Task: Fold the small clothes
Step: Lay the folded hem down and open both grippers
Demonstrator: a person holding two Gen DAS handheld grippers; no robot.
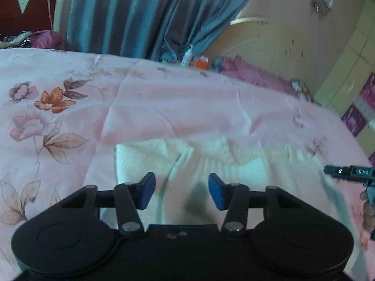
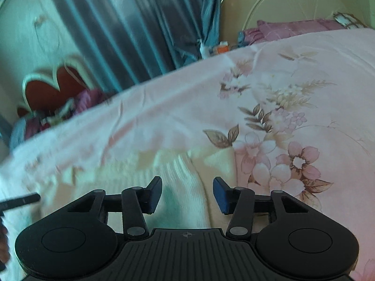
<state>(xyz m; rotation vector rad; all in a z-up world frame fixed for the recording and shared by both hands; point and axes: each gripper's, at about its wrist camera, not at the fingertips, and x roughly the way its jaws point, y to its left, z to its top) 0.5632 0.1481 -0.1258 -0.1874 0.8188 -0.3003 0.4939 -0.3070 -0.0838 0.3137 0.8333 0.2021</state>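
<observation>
Left wrist view: the left gripper (image 1: 181,191) hangs over the white garment (image 1: 234,164), its blue pads (image 1: 148,190) parted, nothing between them but the cloth lying below. The garment lies on the bed (image 1: 58,117), at about six o'clock of the frame, its far edge against a plain pink cloth (image 1: 187,110) at twelve o'clock. The tip of the right gripper (image 1: 339,171) enters at three o'clock.

Right wrist view: the right gripper (image 2: 187,194) is likewise released, with a raised ridge of the white garment (image 2: 185,187) running between the jaws; the pads do not press it. Floral bedding (image 2: 293,140) lies at two o'clock.

Judgement: the step in hand appears to be taking hold of the near edge, one gripper to each side. The next move calls for both to lower, clench on a single layer, then lift together toward twelve o'clock.
</observation>
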